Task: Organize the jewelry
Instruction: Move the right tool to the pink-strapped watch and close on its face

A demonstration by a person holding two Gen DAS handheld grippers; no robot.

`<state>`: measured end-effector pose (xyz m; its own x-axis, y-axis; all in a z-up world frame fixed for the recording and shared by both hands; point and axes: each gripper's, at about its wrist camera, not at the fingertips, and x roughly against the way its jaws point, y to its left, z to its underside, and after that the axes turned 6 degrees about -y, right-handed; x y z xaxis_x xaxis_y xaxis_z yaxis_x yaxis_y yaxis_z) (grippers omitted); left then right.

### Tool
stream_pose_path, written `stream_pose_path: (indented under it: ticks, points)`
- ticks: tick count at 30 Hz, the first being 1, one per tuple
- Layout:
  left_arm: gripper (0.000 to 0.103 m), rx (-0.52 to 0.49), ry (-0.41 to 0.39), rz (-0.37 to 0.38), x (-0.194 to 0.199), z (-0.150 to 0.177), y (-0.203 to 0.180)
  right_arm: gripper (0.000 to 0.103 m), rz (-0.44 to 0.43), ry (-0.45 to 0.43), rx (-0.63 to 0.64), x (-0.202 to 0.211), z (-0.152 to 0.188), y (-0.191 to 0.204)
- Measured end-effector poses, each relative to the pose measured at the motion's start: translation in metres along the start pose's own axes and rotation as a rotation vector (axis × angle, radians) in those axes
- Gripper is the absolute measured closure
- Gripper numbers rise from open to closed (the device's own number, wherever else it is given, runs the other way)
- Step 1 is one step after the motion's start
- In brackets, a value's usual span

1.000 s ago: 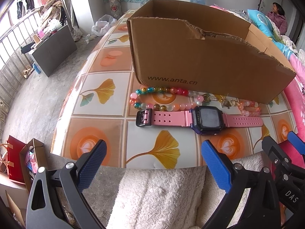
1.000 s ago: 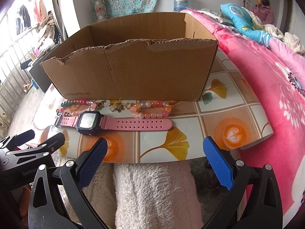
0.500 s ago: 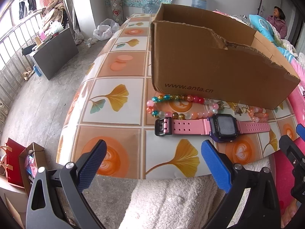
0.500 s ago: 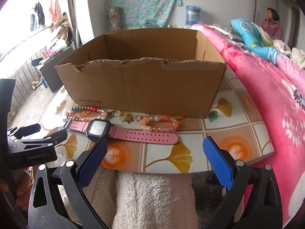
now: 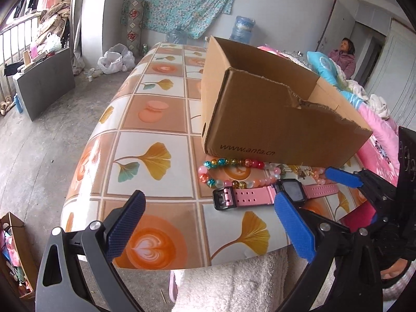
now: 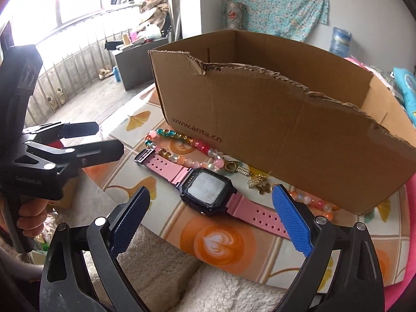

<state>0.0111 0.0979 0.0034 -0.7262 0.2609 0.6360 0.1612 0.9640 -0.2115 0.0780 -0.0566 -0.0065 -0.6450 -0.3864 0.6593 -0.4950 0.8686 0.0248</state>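
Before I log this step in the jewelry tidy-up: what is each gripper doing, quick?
Left gripper: open, holding nothing.
Right gripper: open, jaws have just been closing a little, nothing between them; the watch lies untouched on the table.

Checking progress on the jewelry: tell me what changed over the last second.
The right gripper moved in over the pink watch, rolling, its jaws just closing slightly, gripping nothing. The left gripper swung leftward, open. Watch, bead bracelets and cardboard box stayed put.
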Motion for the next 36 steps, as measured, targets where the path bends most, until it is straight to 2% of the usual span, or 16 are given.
stream_pose_path:
  ticks: [5,8,10,14,19,24,29,32,36]
  points:
    - [0.006,0.016,-0.001,0.061,-0.004,0.002,0.003,0.019,-0.041,0.042,0.051,-0.017,0.0,0.001]
    - [0.006,0.011,0.0,0.099,-0.006,0.005,0.001,0.031,-0.059,0.076,0.06,-0.025,0.003,0.0]
    - [0.006,-0.006,0.009,0.098,-0.008,0.006,-0.002,0.036,-0.057,0.083,0.07,-0.027,0.005,-0.001]
    - [0.006,-0.099,0.009,0.092,-0.008,0.009,-0.019,0.047,-0.08,0.094,0.08,-0.022,0.006,-0.007]
    - [0.006,-0.25,-0.006,0.083,-0.003,0.02,-0.043,0.049,-0.131,0.122,0.096,-0.013,0.009,-0.013]
    - [0.019,-0.381,0.016,0.066,-0.006,0.033,-0.063,0.05,-0.209,0.151,0.048,-0.008,0.01,-0.028]
    - [0.037,-0.556,0.027,0.021,-0.013,0.048,-0.084,0.055,-0.297,0.195,-0.035,-0.008,0.006,-0.047]
    - [0.044,-0.628,0.031,0.001,-0.019,0.052,-0.091,0.061,-0.345,0.217,-0.078,-0.009,0.004,-0.062]
    - [0.046,-0.69,0.033,-0.021,-0.026,0.056,-0.098,0.063,-0.358,0.233,-0.081,-0.008,0.003,-0.065]
